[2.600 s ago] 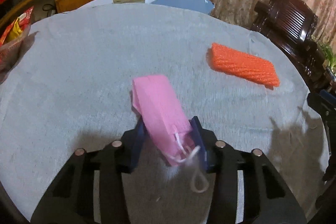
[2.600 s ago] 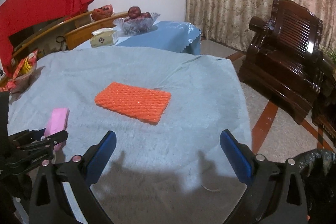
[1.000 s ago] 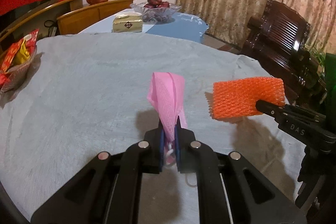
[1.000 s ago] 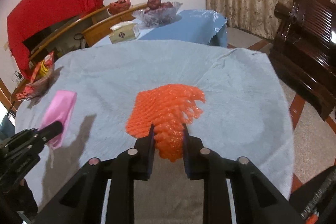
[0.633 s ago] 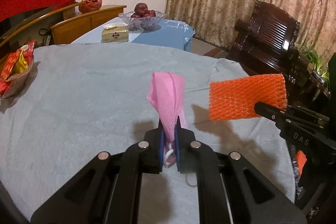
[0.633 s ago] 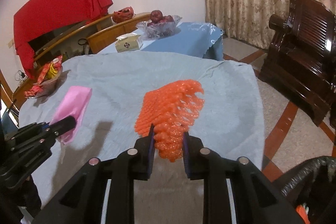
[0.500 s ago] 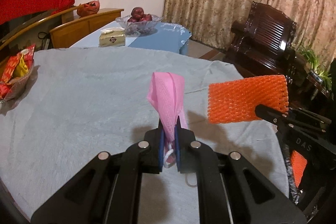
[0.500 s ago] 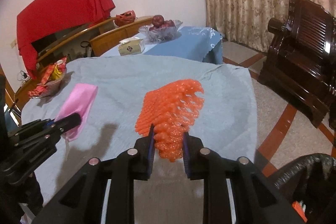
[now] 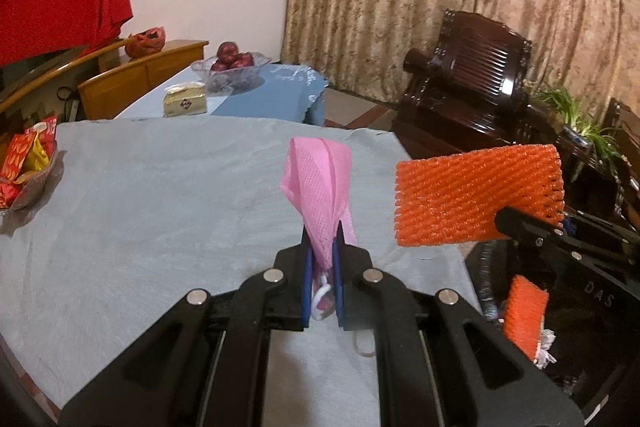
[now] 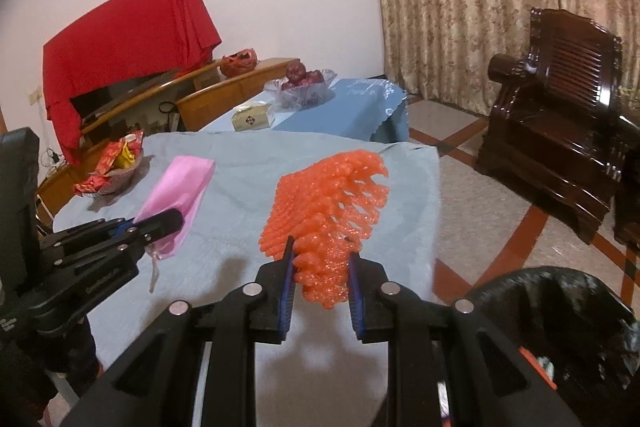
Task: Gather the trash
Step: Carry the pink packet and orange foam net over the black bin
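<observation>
Right wrist view cuts off the black-lined bin [image 10: 560, 307] — contents barely readable.

Pink pouch [image 9: 320, 187], orange netting [image 9: 476, 199] (both aloft)

Peeking only partly from the black trash bag [image 10: 560, 311] at the bottom right picture edge. Hiding an orange scrap [image 9: 524, 319] and white bits, too blurry for naming.
</observation>
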Action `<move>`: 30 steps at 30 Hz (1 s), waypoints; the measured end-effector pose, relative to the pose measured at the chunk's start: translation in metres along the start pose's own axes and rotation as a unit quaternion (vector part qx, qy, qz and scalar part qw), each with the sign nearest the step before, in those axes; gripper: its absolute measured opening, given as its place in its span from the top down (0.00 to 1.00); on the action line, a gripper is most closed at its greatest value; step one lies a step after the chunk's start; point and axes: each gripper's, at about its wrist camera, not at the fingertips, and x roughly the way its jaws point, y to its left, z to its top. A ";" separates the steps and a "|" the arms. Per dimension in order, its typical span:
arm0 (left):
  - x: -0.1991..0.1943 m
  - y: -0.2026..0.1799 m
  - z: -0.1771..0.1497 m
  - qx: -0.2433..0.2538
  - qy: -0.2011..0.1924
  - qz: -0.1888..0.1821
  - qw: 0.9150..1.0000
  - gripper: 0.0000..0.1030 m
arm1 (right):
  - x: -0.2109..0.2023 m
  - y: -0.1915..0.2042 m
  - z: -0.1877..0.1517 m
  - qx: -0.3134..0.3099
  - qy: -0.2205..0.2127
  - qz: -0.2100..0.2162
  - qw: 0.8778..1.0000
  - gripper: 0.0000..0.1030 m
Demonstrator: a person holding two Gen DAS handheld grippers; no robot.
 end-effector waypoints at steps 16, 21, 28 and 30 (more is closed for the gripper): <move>-0.051 -0.084 -0.012 0.042 -0.022 -0.065 0.997 0.92 | -0.102 -0.034 -0.027 0.015 -0.043 -0.051 0.998 0.78; -0.058 -0.105 -0.016 0.056 -0.025 -0.078 0.995 0.92 | -0.124 -0.046 -0.034 0.022 -0.052 -0.073 0.996 0.78; -0.061 -0.134 -0.022 0.079 -0.023 -0.106 0.991 0.91 | -0.148 -0.070 -0.046 0.041 -0.059 -0.104 0.992 0.78; -0.059 -0.144 -0.025 0.086 -0.018 -0.115 0.989 0.91 | -0.152 -0.077 -0.049 0.049 -0.058 -0.112 0.991 0.78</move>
